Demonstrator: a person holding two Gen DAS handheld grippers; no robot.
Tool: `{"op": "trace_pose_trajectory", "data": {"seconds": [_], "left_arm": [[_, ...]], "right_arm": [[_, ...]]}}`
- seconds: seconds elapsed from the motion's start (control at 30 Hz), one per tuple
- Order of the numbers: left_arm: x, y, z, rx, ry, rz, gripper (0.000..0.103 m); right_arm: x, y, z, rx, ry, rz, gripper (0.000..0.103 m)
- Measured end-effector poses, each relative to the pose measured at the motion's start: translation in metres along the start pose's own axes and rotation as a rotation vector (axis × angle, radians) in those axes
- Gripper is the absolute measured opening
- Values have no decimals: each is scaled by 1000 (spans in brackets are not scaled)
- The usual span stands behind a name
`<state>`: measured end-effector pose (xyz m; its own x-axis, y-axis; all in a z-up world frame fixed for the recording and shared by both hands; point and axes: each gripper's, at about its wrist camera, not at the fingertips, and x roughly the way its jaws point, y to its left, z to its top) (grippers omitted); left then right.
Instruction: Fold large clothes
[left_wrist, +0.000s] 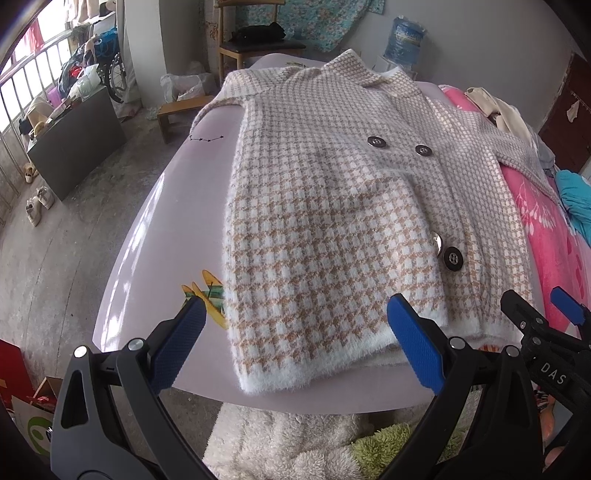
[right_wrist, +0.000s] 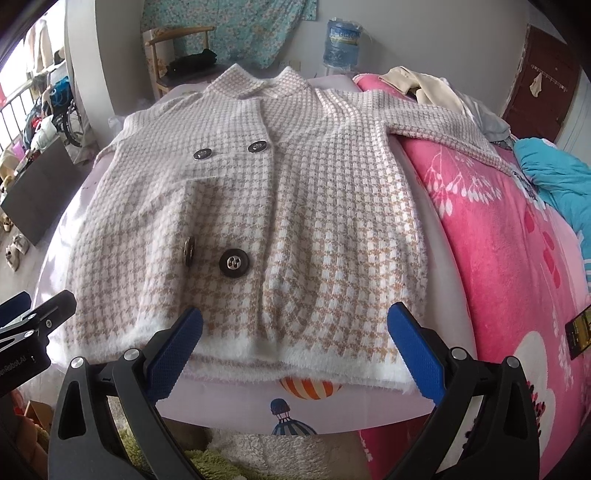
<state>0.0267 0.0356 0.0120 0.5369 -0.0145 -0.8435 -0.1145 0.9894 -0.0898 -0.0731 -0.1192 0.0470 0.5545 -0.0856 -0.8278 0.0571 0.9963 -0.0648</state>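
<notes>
Left wrist view: the left gripper (left_wrist: 295, 339) is held wide apart and empty above the near hem of a houndstooth coat (left_wrist: 332, 206). Likewise spread and empty, the right gripper (right_wrist: 295, 339) is poised over the same hem. Beyond both, the coat is laid flat, buttoned, on a lilac sheet (right_wrist: 221, 406), beside a pink blanket (right_wrist: 498, 258).

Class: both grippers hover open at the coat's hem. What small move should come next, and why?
Probably lower both and close on the white hem. The coat lies flat, one sleeve spread onto the pink blanket, and the left gripper and right gripper hold nothing.
</notes>
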Motion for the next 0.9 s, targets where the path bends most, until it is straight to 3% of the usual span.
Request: {"op": "trace_pose_trajectory", "data": {"seconds": [0.33, 0.7, 0.9], "left_arm": [[6, 9, 29, 4, -20, 7, 95], [22, 0, 62, 24, -45, 11, 95], [30, -1, 74, 35, -100, -11, 95]], "right_arm": [[5, 12, 29, -27, -29, -51, 98], [18, 18, 59, -62, -51, -37, 98], [33, 21, 77, -79, -53, -11, 98]]}}
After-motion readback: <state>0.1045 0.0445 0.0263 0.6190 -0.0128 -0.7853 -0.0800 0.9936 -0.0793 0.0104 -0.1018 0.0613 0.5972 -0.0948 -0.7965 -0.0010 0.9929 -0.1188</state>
